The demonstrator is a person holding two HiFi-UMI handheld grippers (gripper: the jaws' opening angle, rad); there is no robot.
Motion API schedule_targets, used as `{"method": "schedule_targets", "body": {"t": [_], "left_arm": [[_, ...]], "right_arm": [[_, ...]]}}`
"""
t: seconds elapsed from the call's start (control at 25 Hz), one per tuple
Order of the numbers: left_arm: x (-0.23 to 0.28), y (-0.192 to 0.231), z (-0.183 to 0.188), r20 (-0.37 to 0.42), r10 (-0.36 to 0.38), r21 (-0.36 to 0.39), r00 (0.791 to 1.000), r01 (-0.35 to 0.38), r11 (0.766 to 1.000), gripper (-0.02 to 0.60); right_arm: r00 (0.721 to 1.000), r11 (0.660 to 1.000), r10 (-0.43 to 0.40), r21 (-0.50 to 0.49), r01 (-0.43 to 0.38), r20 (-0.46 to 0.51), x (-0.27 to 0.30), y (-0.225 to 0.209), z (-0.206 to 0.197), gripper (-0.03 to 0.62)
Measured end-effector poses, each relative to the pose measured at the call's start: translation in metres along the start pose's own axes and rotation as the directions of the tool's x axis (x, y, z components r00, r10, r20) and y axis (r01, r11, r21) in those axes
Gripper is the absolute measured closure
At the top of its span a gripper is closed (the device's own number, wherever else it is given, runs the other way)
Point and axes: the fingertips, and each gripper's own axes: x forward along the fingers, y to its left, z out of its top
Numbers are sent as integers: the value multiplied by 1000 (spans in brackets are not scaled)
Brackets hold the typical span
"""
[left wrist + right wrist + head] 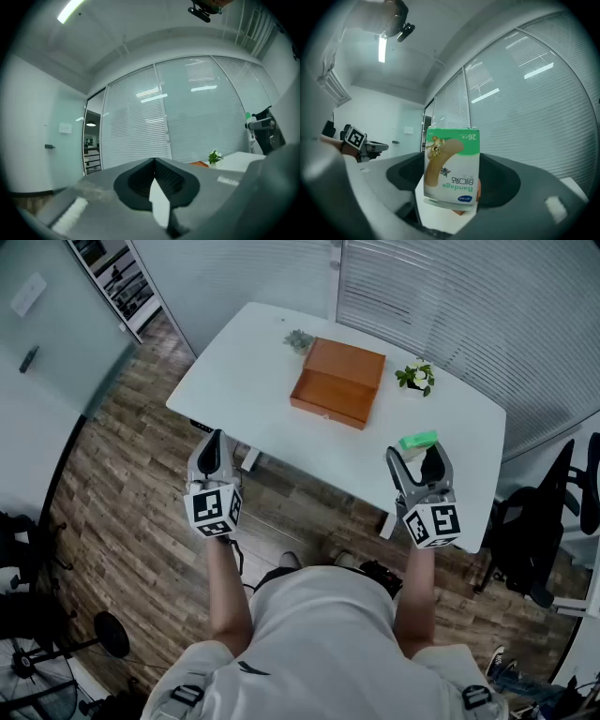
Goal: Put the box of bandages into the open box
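In the head view, the right gripper (419, 461) grips the box of bandages (418, 441), a small green carton, in widely spread jaws over the near right part of the smooth white table (253, 381). That is well apart from the open box (339, 381), low, rectangular and orange-brown, at mid-table. The left gripper view shows the left gripper (217, 442) with its dark ribbed jaws drawn together and empty, and the right gripper view shows the glossy green-and-white carton clamped between dark jaws, its print upside down.
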Motion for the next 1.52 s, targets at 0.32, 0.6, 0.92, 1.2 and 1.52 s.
{"method": "schedule_targets", "body": {"t": [0.32,0.6,0.92,1.2,1.52], "left_arm": [[3,-1,-2,-7,0,0,1000,0,1000,575],[3,-3,-3,-11,3,5,1000,-3,1000,575],[7,-17,1,-15,17,9,1000,-17,1000,575],[12,-43,0,-24,41,9,999,-40,999,575],[29,-60,3,-30,55,10,998,-55,998,575]], "right_arm": [[1000,1000,-2,24,2,0,0,-5,-2,240],[1000,999,6,40,-7,4,-1,-7,-3,240],[1000,999,18,46,-19,9,-4,-23,0,240],[999,998,51,48,-51,7,-4,-51,-1,240],[992,991,123,52,-123,5,15,-66,2,240]]}}
